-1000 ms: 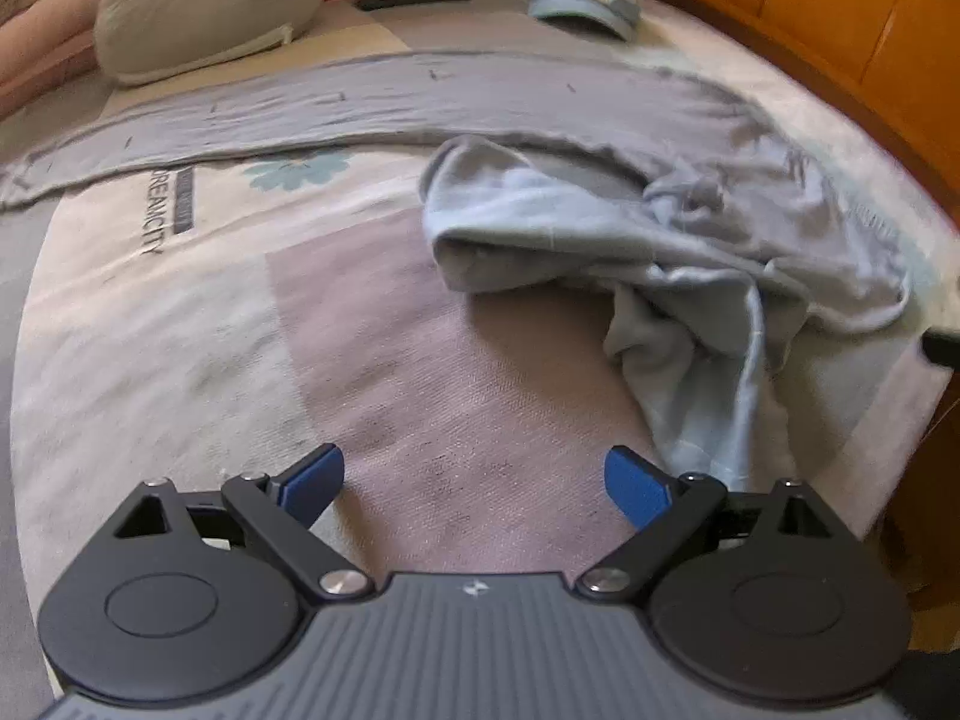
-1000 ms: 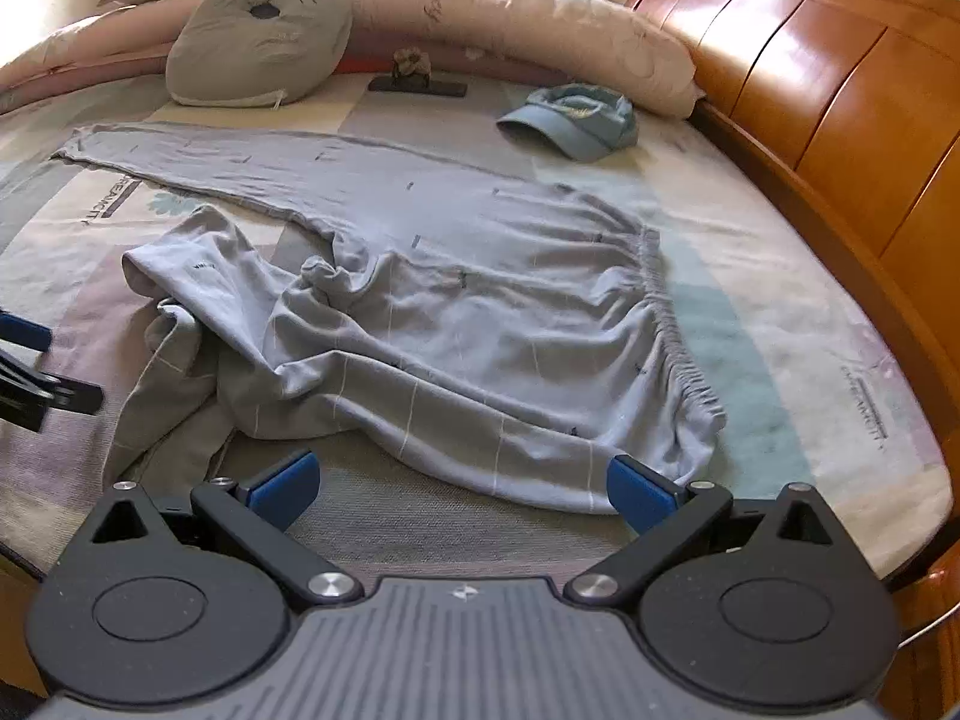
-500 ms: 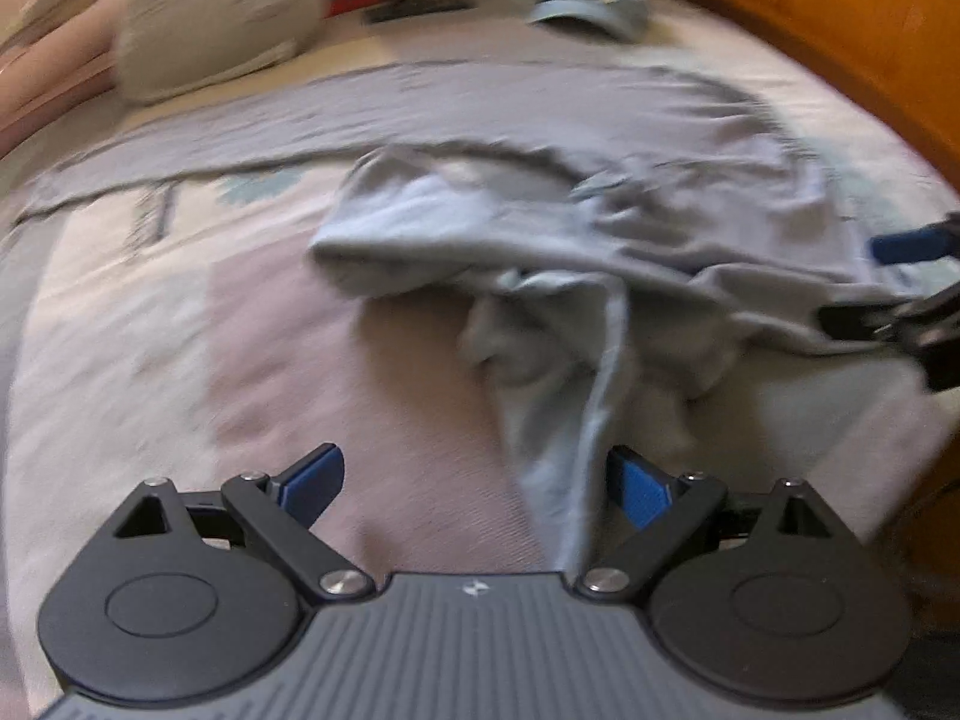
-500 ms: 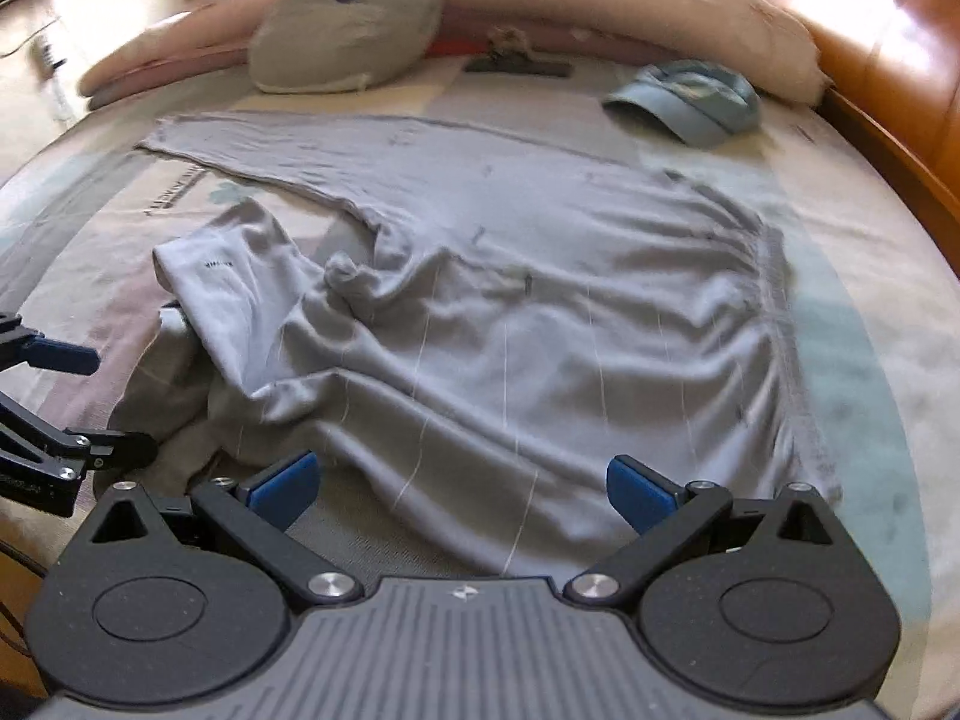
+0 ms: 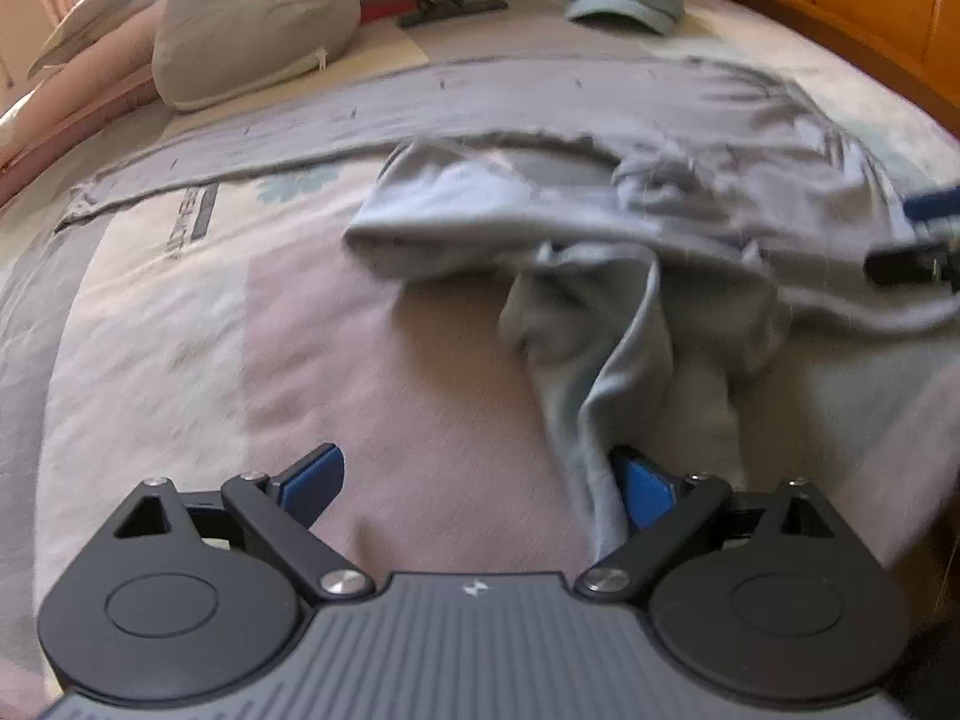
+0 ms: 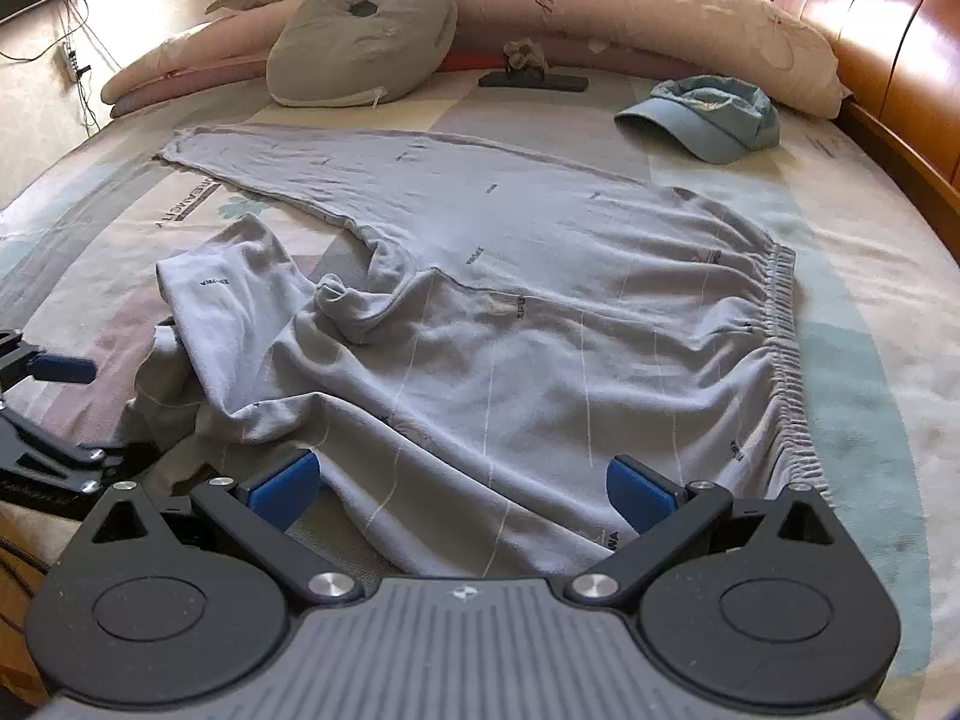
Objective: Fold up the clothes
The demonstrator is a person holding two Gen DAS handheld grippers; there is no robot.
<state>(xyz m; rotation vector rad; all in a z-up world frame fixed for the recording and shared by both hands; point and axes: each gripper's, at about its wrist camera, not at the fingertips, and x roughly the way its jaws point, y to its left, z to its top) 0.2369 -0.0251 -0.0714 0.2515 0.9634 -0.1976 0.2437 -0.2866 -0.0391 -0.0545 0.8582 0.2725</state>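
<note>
Grey trousers (image 6: 540, 324) lie on the bed, one leg stretched flat toward the far left, the other leg crumpled and folded back at the near left (image 5: 600, 312). Their elastic waistband (image 6: 786, 360) is at the right. My left gripper (image 5: 480, 480) is open at the near end of the crumpled leg, whose hem runs down beside its right finger. My right gripper (image 6: 462, 486) is open over the near edge of the trousers' seat, cloth lying between its blue pads. The left gripper (image 6: 54, 372) also shows at the left edge of the right wrist view.
A grey animal cushion (image 6: 366, 42) and long pink pillows (image 6: 660, 18) line the far side. A blue cap (image 6: 708, 117) and a small figure on a dark base (image 6: 531, 69) lie beyond the trousers. A wooden headboard (image 6: 888, 48) rises at right. The bed's near edge is just below both grippers.
Both grippers have moved forward and lower toward the trousers. The left one swung right, bringing the crumpled leg's hem up beside its right finger. Both stayed open.
</note>
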